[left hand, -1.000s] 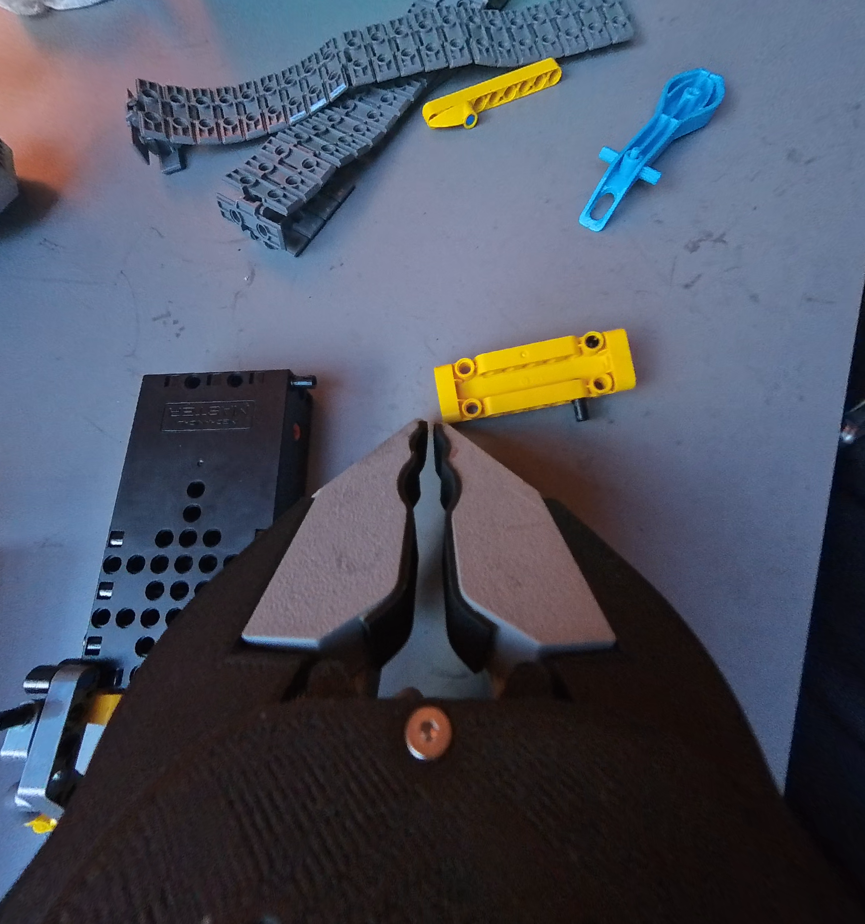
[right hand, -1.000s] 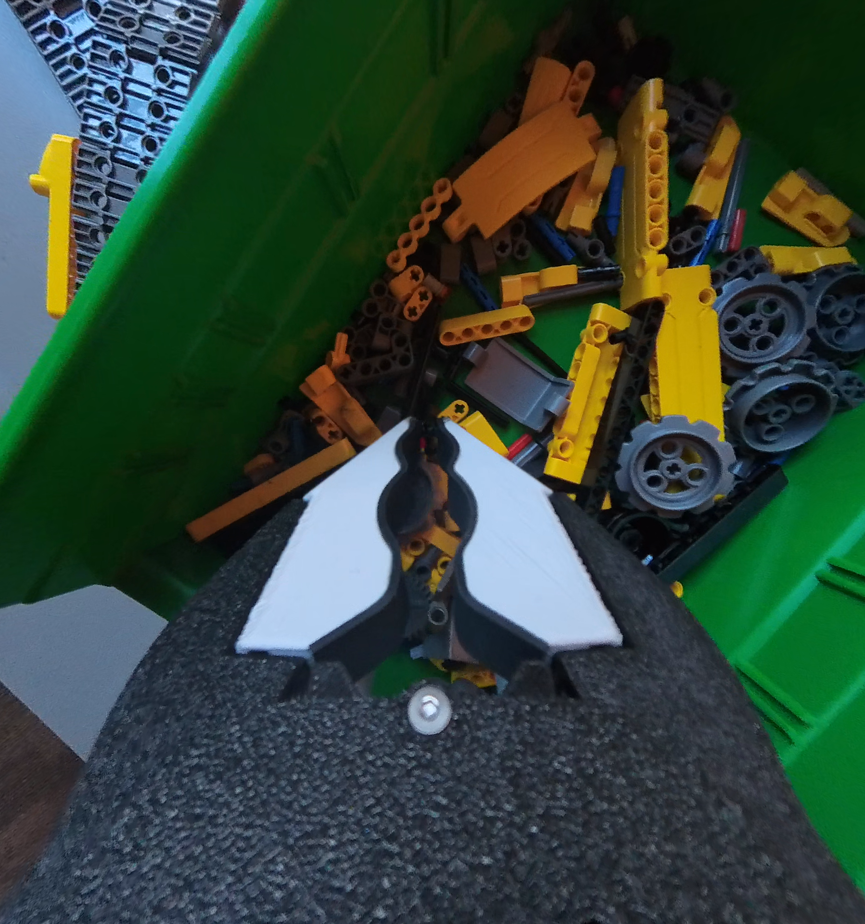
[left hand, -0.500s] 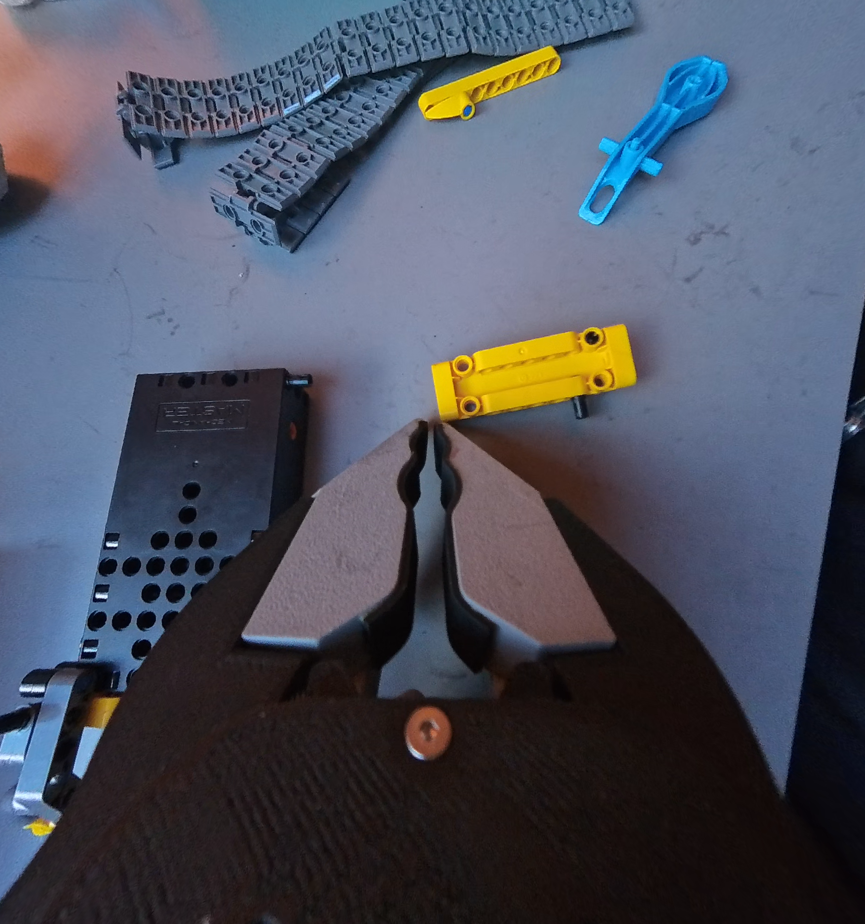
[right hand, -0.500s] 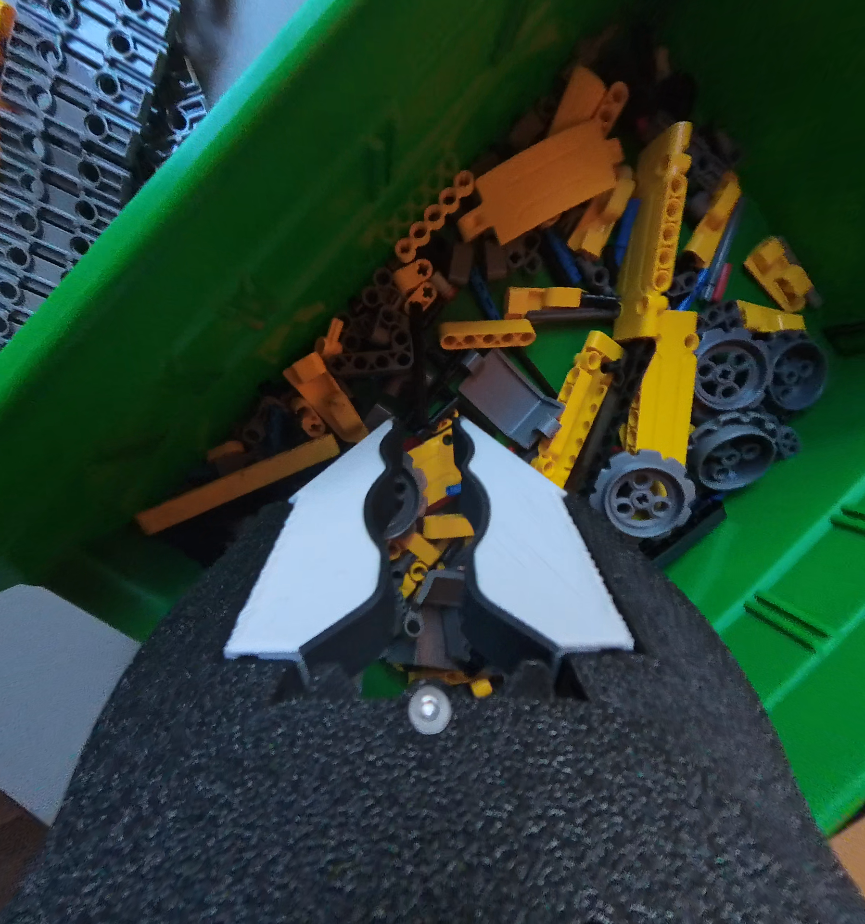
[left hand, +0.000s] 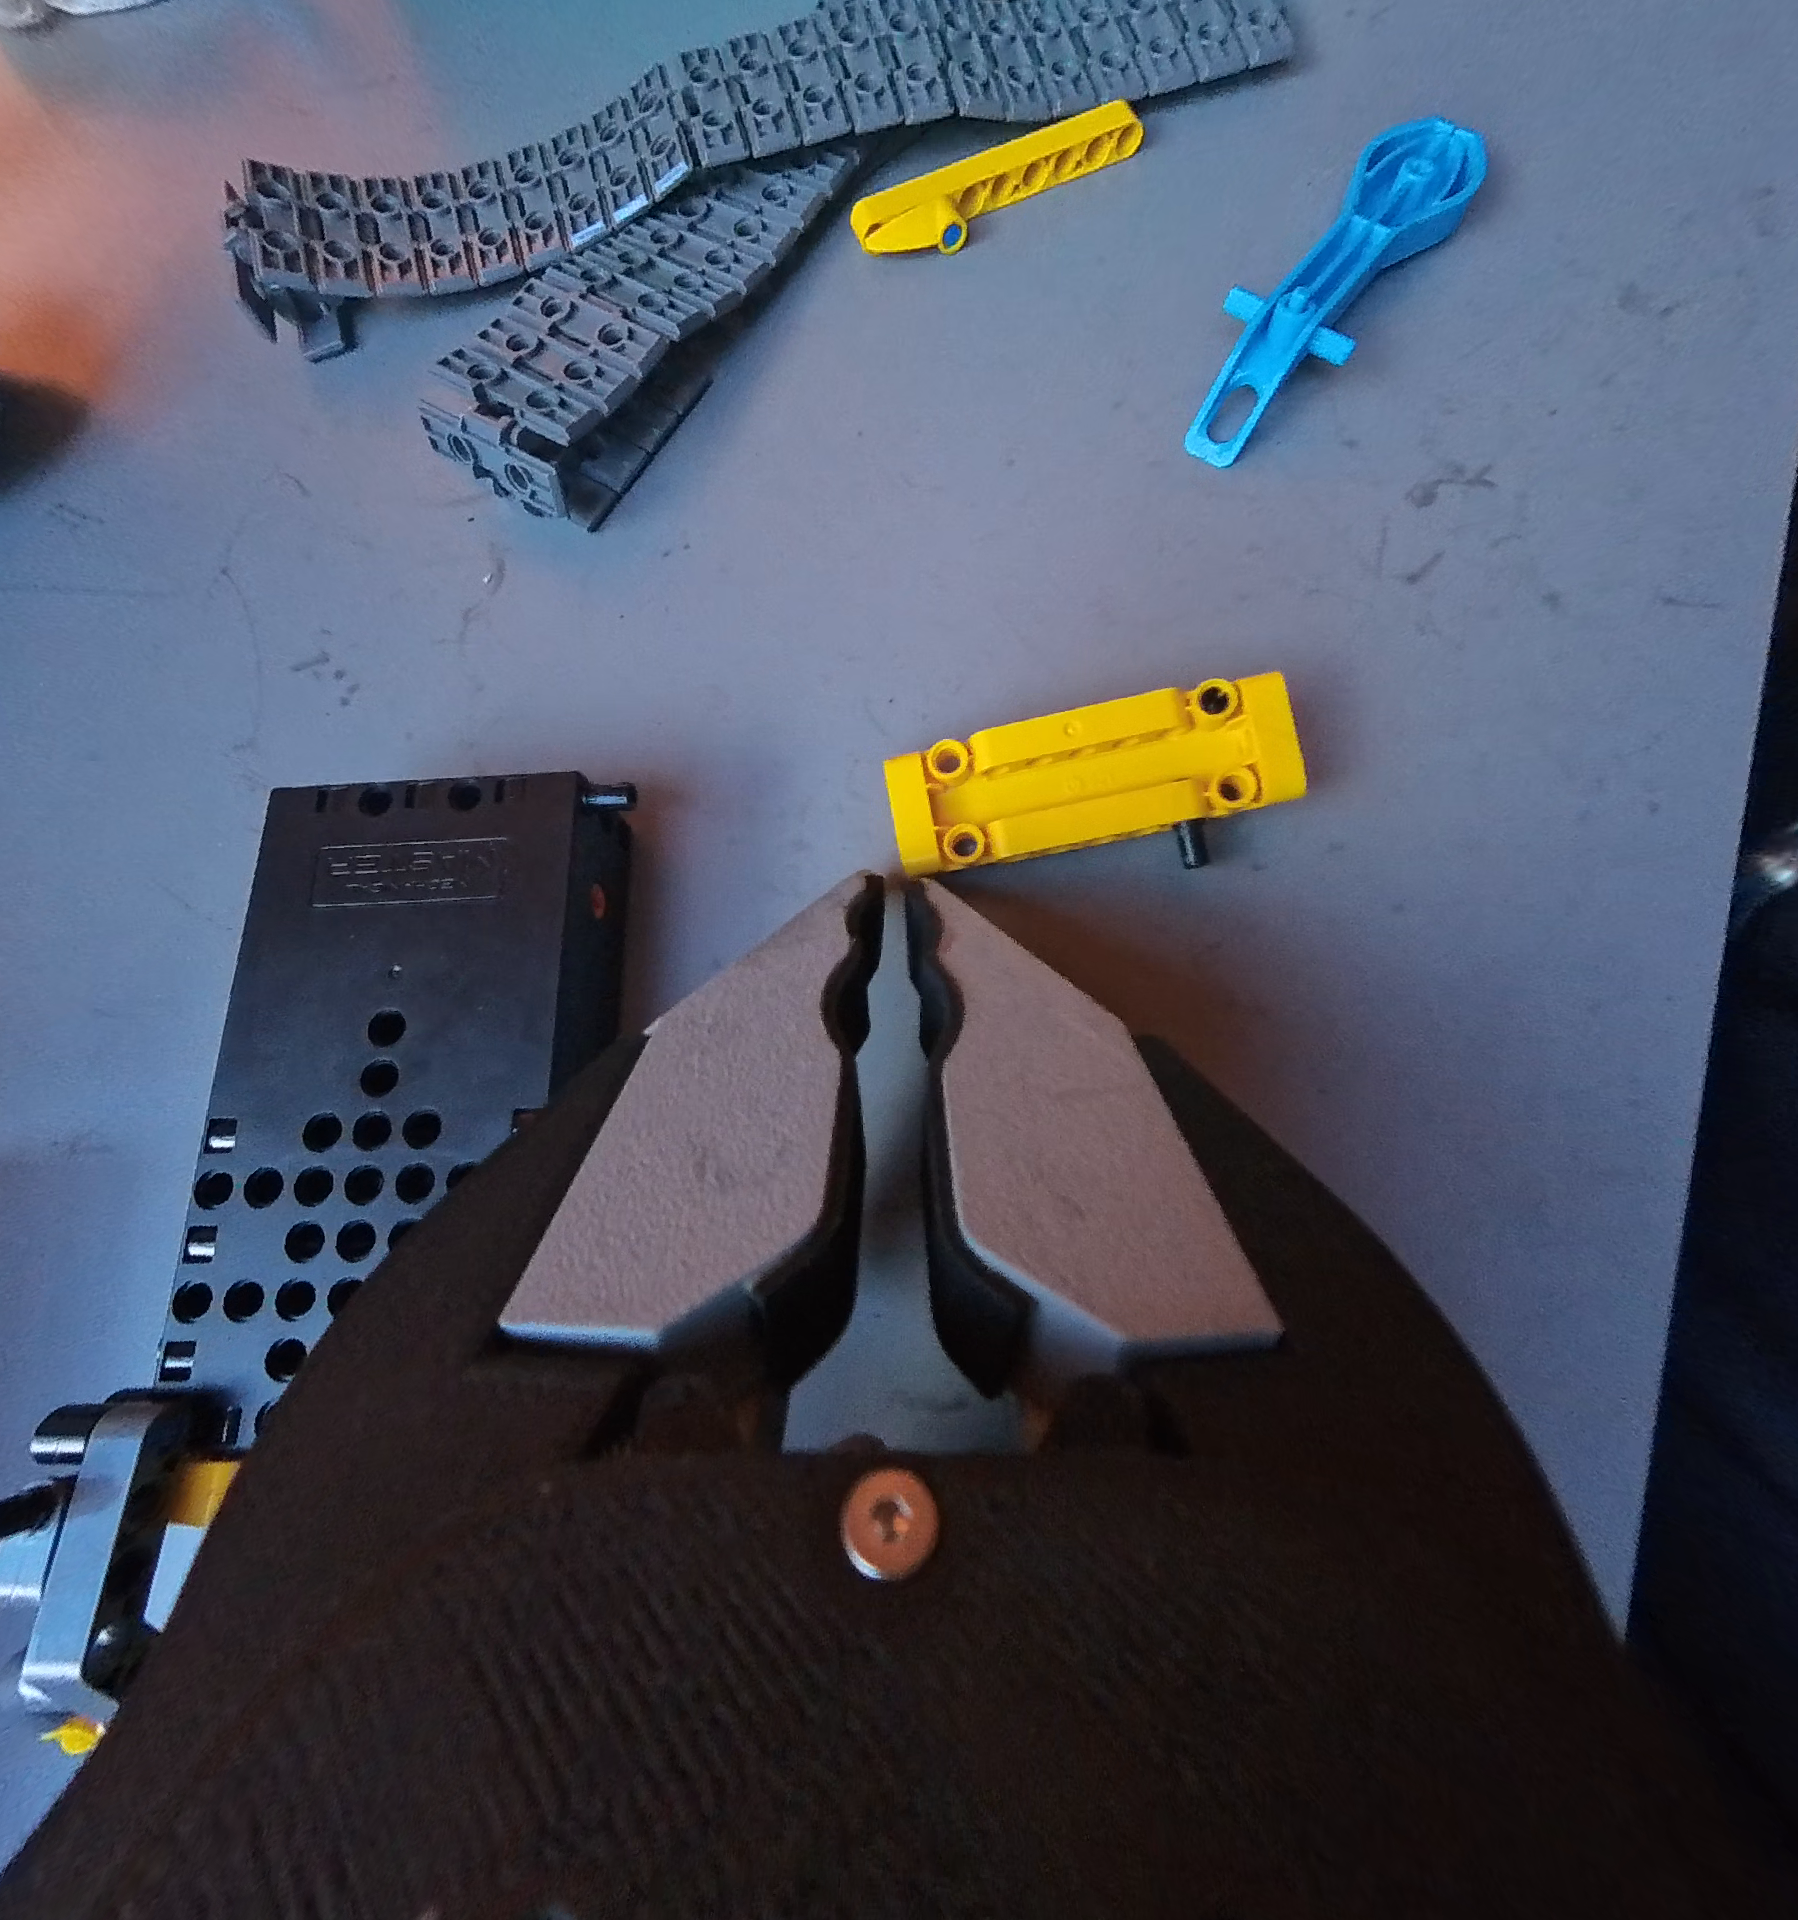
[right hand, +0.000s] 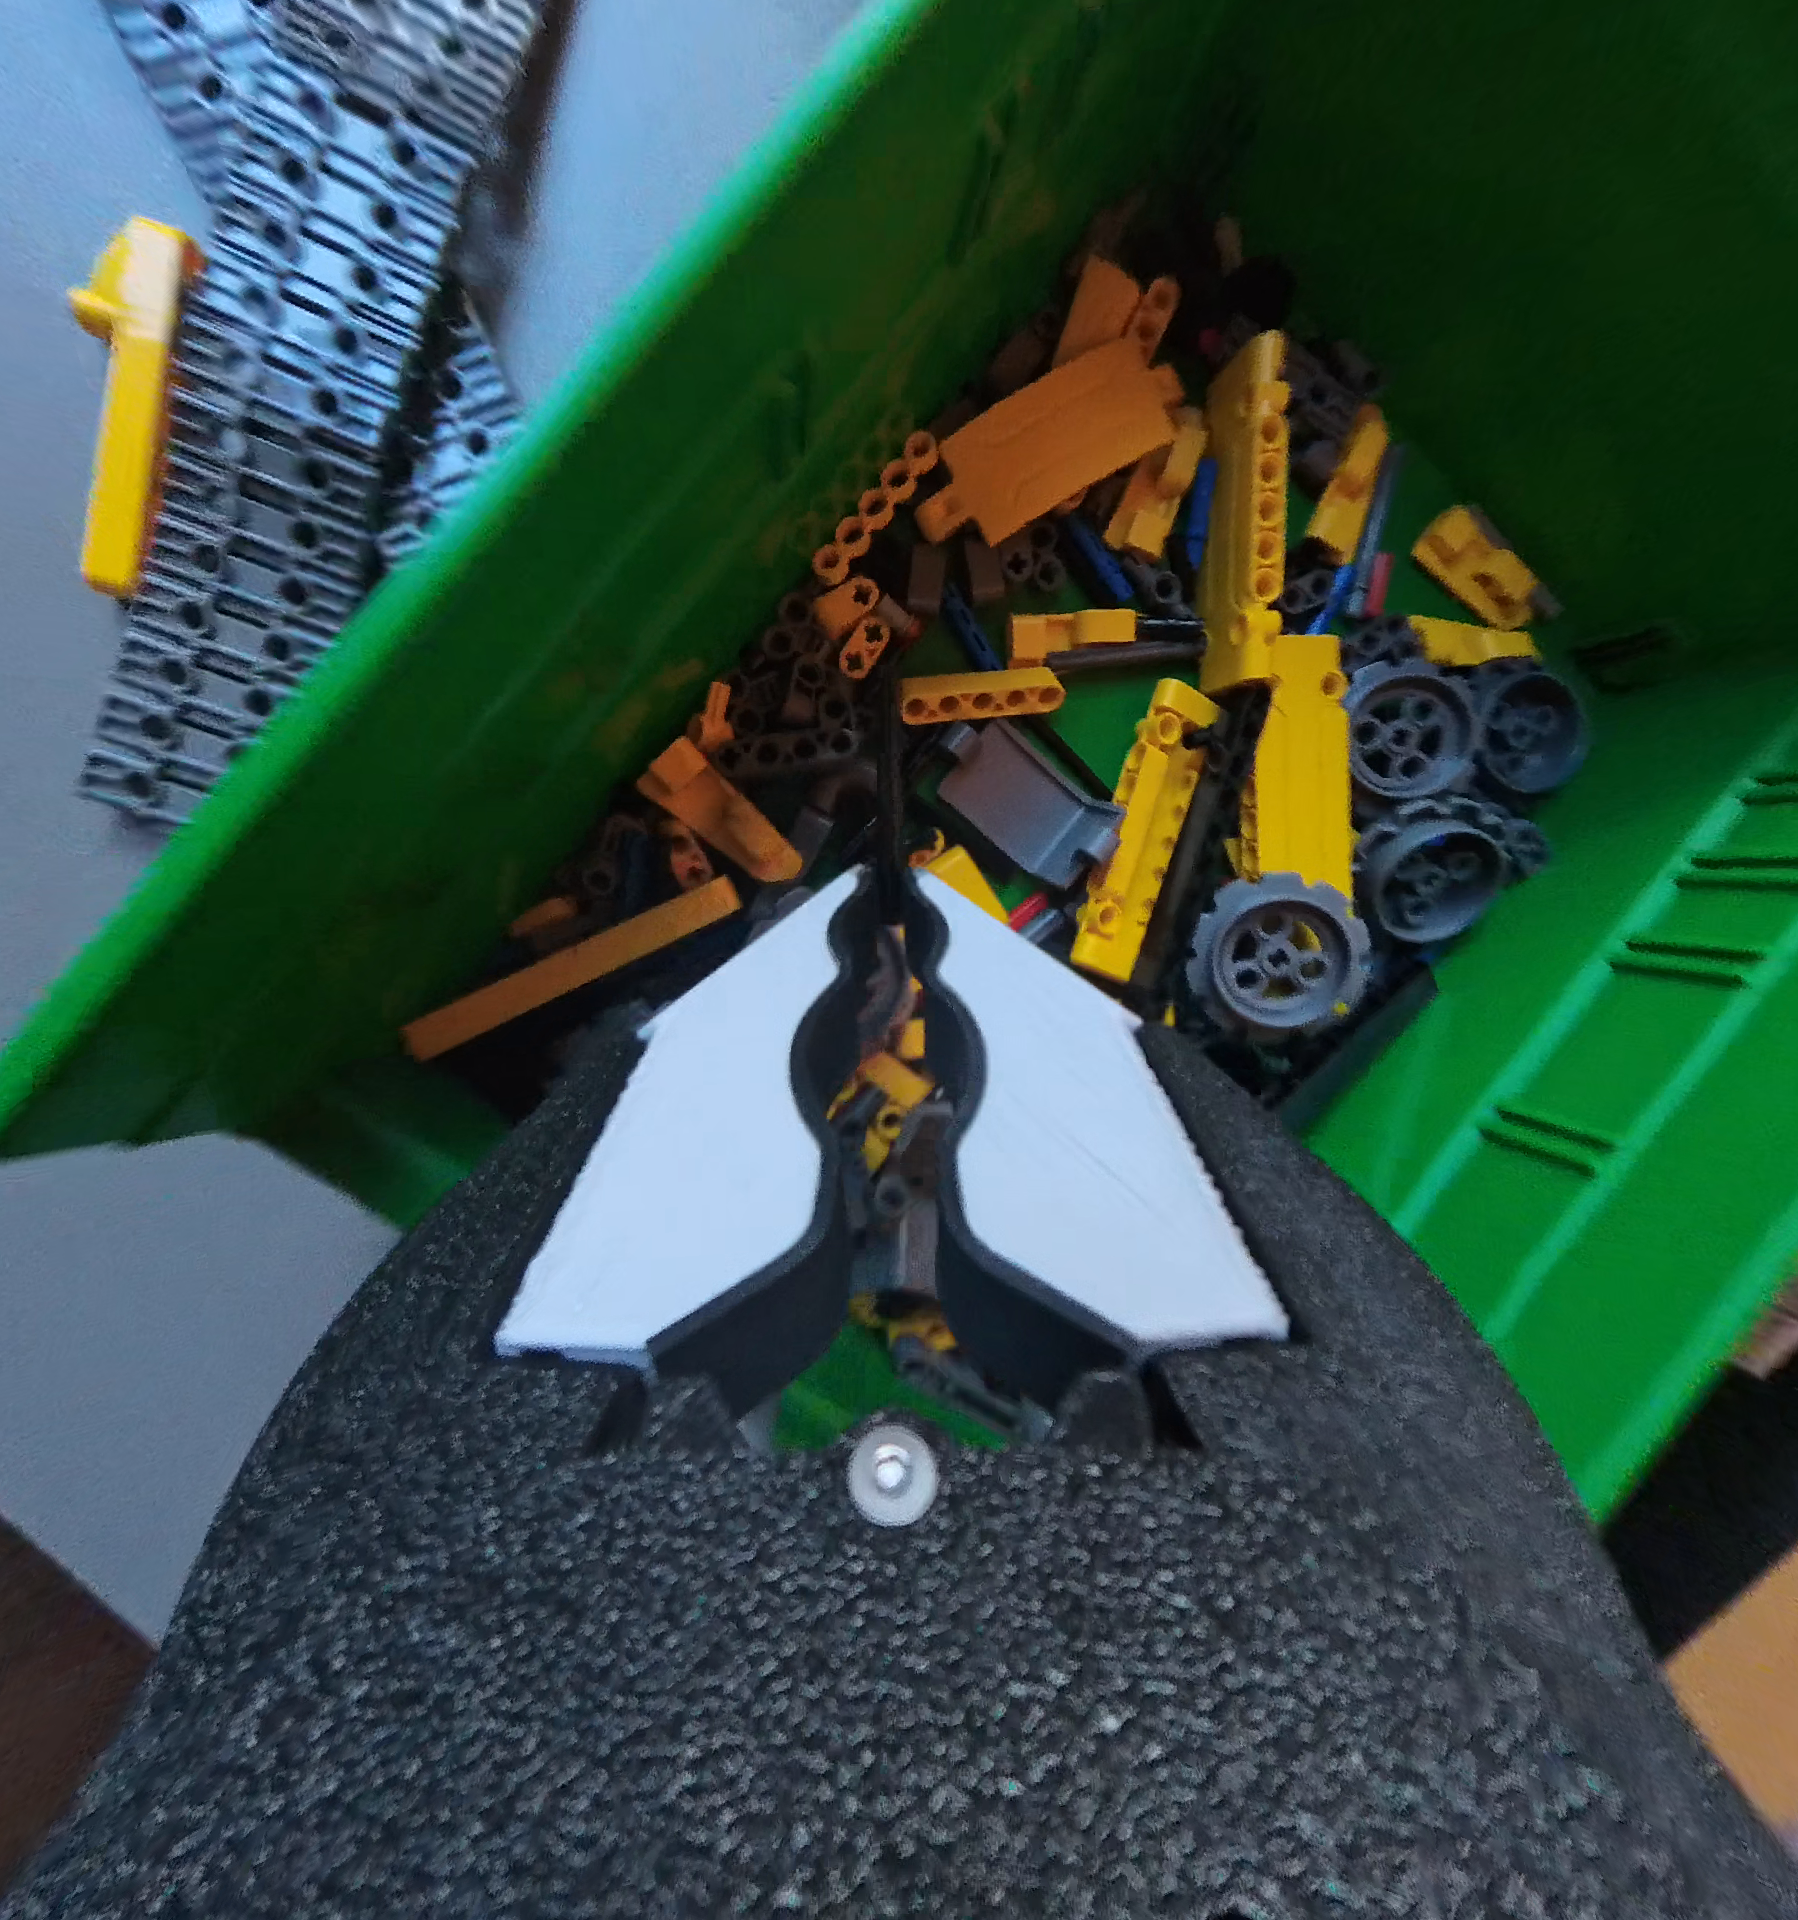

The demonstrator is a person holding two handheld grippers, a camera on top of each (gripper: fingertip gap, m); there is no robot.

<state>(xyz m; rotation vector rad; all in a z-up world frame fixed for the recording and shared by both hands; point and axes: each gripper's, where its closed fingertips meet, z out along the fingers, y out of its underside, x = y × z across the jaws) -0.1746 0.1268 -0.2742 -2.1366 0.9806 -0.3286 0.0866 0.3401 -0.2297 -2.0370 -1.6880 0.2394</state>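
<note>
My left gripper (left hand: 893,883) is shut and empty, low over the grey table (left hand: 874,582). Its tips are just short of the near left corner of a yellow brick (left hand: 1092,774) with a black pin. A black perforated box (left hand: 396,1039) lies to its left. My right gripper (right hand: 890,883) is over a green bin (right hand: 583,582) of loose yellow, orange and grey building pieces. It is shut on a thin black rod (right hand: 887,769) that sticks out past its tips. Grey wheels (right hand: 1279,956) lie to the right in the bin.
Grey track strips (left hand: 666,156), a yellow beam (left hand: 999,177) and a blue tool (left hand: 1331,281) lie at the far side of the table. The table edge (left hand: 1726,935) runs down the right. The tracks (right hand: 282,416) and the beam (right hand: 131,416) also show left of the bin. The tips of one gripper are about 35 cm away from the tips of the other.
My right gripper has risen away from the pieces in the bin with the thin black rod between its tips. The left gripper has hardly moved.
</note>
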